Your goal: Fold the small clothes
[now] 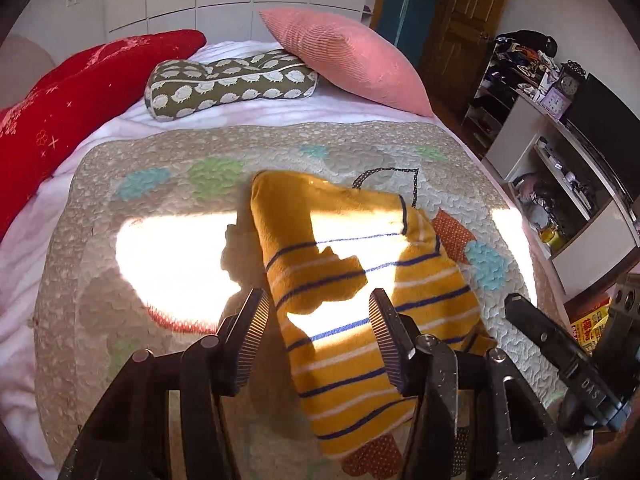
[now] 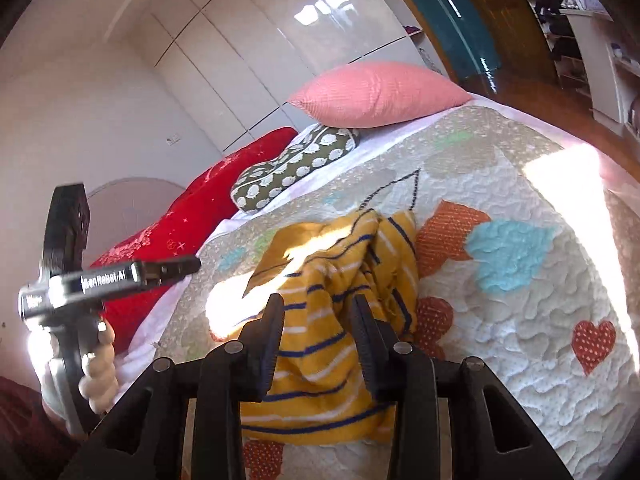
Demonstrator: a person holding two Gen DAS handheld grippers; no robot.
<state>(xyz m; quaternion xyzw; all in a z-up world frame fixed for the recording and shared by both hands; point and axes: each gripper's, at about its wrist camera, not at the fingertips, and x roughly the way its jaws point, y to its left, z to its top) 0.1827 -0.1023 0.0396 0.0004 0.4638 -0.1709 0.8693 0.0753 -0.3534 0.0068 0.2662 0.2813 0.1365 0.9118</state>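
A mustard-yellow garment with navy and white stripes lies folded into a long band on the patterned quilt, partly in bright sunlight. My left gripper hangs over its near half, open, with the fabric below the gap and neither pad pressing on it. In the right wrist view the same garment looks bunched, and my right gripper stands open just above its near end. One of the right gripper's fingers shows at the quilt's right edge. At the left, a hand holds the left gripper's body.
At the head of the bed lie a pink pillow, a green patterned cushion and a red cushion. A white shelf unit full of small items stands to the right of the bed, beside a wooden door.
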